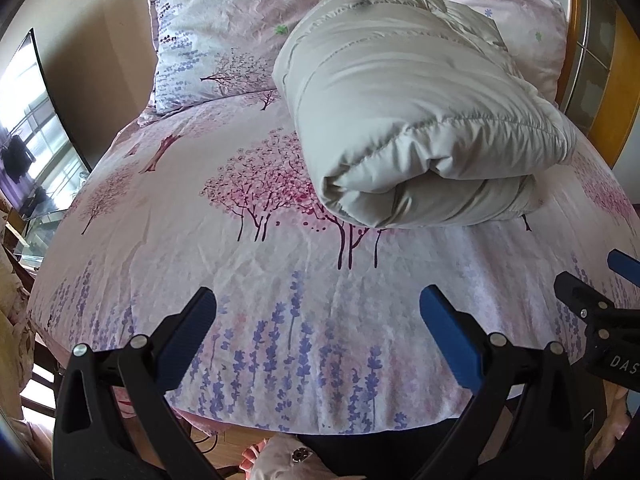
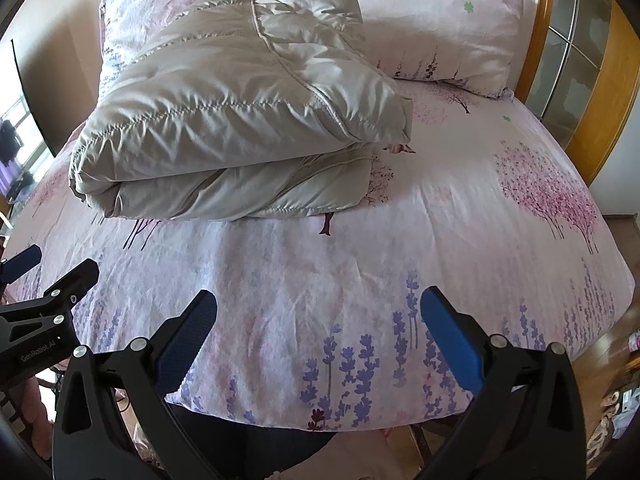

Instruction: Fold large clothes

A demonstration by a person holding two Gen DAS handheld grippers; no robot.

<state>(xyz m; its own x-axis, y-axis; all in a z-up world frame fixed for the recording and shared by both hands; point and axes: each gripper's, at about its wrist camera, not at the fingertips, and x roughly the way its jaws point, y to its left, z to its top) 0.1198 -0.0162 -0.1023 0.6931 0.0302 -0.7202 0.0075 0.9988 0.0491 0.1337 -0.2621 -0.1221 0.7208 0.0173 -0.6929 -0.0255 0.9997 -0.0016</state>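
With the left gripper (image 1: 318, 312) and right gripper (image 2: 319, 314) both spread wide and empty above the near bed (image 2: 480, 240) edge, the folded padded jacket (image 2: 240, 120) lies mid-bed near the pillows (image 2: 440, 32); judged light, soft, springy and slippery-shelled, it is best pinched at stitched seams.

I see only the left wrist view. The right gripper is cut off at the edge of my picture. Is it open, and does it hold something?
Observer: The right gripper is open in its own view. Its fingers stand wide apart above the sheet, with nothing between them.
Operator: What lies to the right of the folded jacket? My view ends there.
Observer: Right of the folded jacket there is only printed sheet. A pink pillow lies at the head of the bed.
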